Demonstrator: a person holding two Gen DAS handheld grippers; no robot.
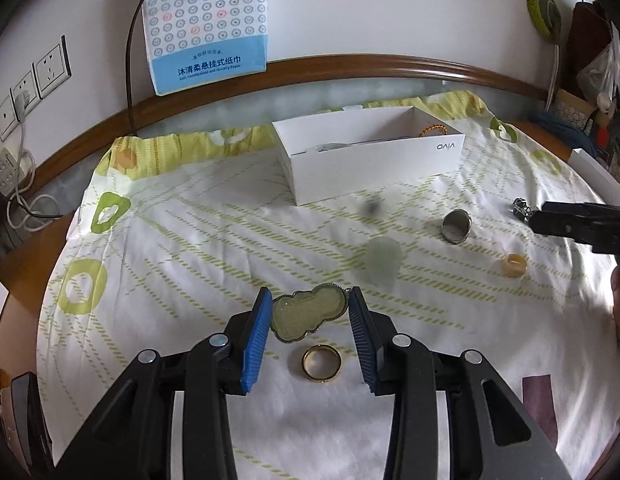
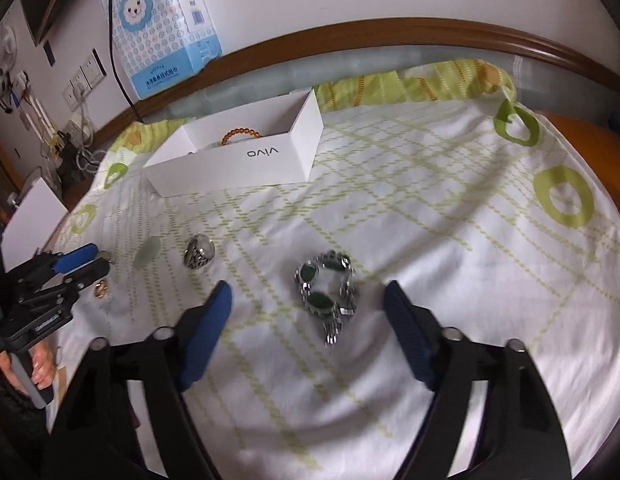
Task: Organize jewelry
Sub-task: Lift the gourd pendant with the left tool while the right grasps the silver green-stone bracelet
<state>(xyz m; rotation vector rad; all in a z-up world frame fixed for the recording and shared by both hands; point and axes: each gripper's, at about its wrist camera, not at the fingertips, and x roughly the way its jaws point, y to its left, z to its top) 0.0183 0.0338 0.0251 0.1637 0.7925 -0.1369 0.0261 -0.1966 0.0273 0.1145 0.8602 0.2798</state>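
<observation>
Lower centre of left view: my left gripper (image 1: pixel 310 312), jaws spread, straddles the gourd-shaped green pendant (image 1: pixel 308 312), not clamped yet. Right gripper (image 2: pixel 308 300) also wide open around the silver bracelet w/ green stones (image 2: pixel 327 292). White open cardboard box (image 1: pixel 373 168), upper centre, holds an orange bead bracelet (image 2: pixel 240 135). Gold ring (image 1: pixel 321 361), silver ring (image 1: pixel 455 226), yellow ring (image 1: pixel 514 265) left on the cloth. Prob. under halfway.

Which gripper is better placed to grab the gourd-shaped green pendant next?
Left. The left gripper is open with the green pendant already between its blue fingers; the right gripper brackets the silver bracelet instead.
</observation>
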